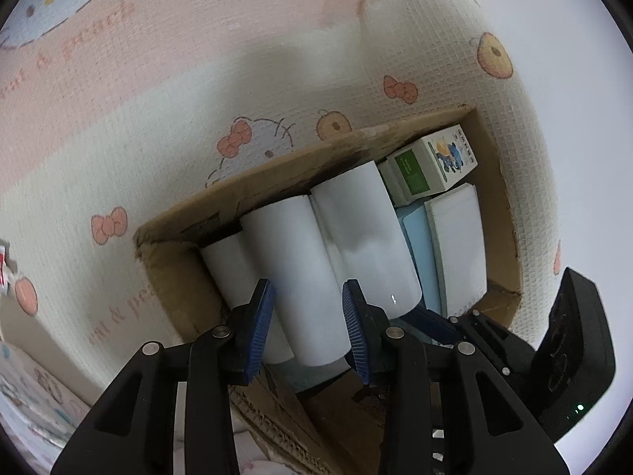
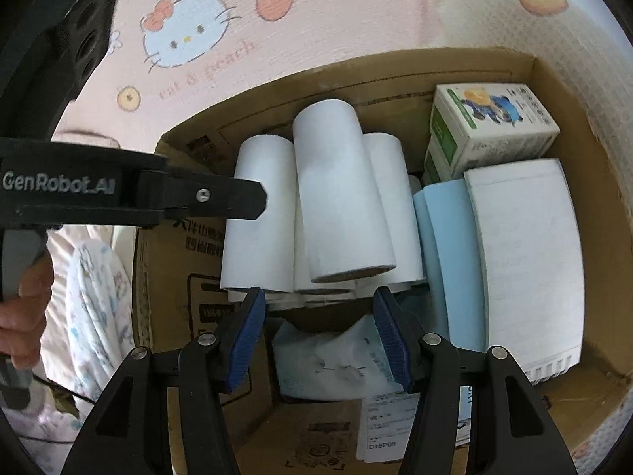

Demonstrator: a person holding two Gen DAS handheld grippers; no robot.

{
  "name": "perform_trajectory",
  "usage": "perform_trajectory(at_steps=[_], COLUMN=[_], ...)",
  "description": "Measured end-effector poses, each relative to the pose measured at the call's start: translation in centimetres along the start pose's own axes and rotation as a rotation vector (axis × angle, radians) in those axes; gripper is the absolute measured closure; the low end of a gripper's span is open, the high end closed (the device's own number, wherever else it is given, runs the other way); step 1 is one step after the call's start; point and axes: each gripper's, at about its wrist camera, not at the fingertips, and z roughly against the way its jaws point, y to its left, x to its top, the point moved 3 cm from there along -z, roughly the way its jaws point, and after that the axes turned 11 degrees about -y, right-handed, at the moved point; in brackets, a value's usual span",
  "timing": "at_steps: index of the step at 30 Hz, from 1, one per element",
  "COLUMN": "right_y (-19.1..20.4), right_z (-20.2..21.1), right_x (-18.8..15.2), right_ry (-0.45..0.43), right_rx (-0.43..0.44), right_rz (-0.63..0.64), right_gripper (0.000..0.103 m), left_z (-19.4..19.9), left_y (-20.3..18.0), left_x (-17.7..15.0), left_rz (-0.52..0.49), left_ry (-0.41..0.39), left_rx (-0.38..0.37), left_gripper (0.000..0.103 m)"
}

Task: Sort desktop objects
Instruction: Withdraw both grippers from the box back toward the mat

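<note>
Careful: inside the brown cardboard box [image 2: 474,71], the top white paper roll [image 2: 340,194] could tumble; left gripper [image 1: 308,324] released, right gripper [image 2: 318,340] open, empty.

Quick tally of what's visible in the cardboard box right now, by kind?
White paper rolls: 3 clearly visible, maybe more underneath
Small printed cartons: 2, stacked
Light blue pad: 1
White notebook: 1
White plastic pouch: 1
Total: 8 visible
</note>
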Motion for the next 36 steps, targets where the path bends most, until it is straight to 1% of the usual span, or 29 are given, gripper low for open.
perform_trajectory(at_steps=[3,5,6,7,8,11,12,14,16,17,19,21,23,26,28,30,31,34,35,36], right_y=[-0.1,-0.1,-1.0,-0.9,-0.7,0.1,0.2,0.8,1.7,2.0,3.5,4.3,4.7,6.1,7.7,9.3,10.0,13.0,14.2,15.5], right_z=[0.2,0.4,0.9,1.1,1.4,2.8,3.4,4.6,5.2,5.6,5.4,5.8,6.2,6.7,6.9,7.1,7.0,6.5,6.2,5.7], right_x=[-0.3,-0.5,-0.1,-0.2,-0.4,-1.0,-1.1,-1.5,-1.8,-2.0,-3.1,-4.2,-5.0,-6.1,-6.5,-6.6,-6.6,-6.3,-6.1,-6.0], right_ry=[-0.007,-0.014,-0.017,-0.02,-0.025,-0.049,-0.06,-0.088,-0.101,-0.102,-0.103,-0.105,-0.115,-0.138,-0.166,-0.196,-0.209,-0.252,-0.259,-0.262], right_rx=[-0.012,-0.012,-0.011,-0.01,-0.002,0.011,0.013,-0.002,-0.027,-0.039,-0.055,-0.072,-0.093,-0.164,-0.205,-0.233,-0.241,-0.268,-0.266,-0.247], right_rz=[-0.019,-0.031,-0.047,-0.063,-0.076,-0.101,-0.099,-0.09,-0.082,-0.079,-0.092,-0.124,-0.126,-0.098,-0.062,-0.018,0.002,0.123,0.172,0.225], right_gripper=[0.049,0.049,0.049,0.049,0.049,0.048,0.047,0.04,0.038,0.038,0.037,0.036,0.035,0.035,0.035,0.035,0.035,0.035,0.035,0.035], left_z=[0.5,1.0,1.3,1.6,1.7,2.7,3.2,4.1,5.7,6.8,8.3,9.7,11.0,12.4,12.8,13.0,13.0,12.4,12.2,12.2], left_y=[0.2,0.2,0.1,-0.3,-0.5,-1.6,-1.9,-2.2,-1.8,-1.4,-0.6,0.5,2.0,4.6,6.4,8.5,9.9,14.0,15.9,17.1], left_x=[-0.5,-0.9,-1.2,-1.5,-1.5,-2.0,-2.3,-2.8,-3.4,-3.8,-4.4,-5.2,-6.0,-7.7,-8.7,-9.3,-9.5,-9.4,-9.1,-8.9], left_rz=[0.003,0.005,0.001,-0.018,-0.035,-0.129,-0.157,-0.189,-0.19,-0.198,-0.22,-0.256,-0.297,-0.383,-0.416,-0.4,-0.366,-0.227,-0.151,-0.104], left_ry=[-0.013,-0.039,-0.053,-0.061,-0.067,-0.114,-0.139,-0.182,-0.263,-0.318,-0.394,-0.452,-0.488,-0.544,-0.566,-0.569,-0.566,-0.528,-0.519,-0.523], left_rx=[-0.006,-0.016,-0.022,-0.027,-0.032,-0.053,-0.069,-0.117,-0.174,-0.199,-0.221,-0.222,-0.208,-0.148,-0.134,-0.126,-0.129,-0.136,-0.141,-0.145], left_gripper=[0.061,0.061,0.06,0.057,0.052,0.045,0.044,0.043,0.043,0.043,0.043,0.042,0.041,0.038,0.038,0.038,0.038,0.038,0.038,0.038])
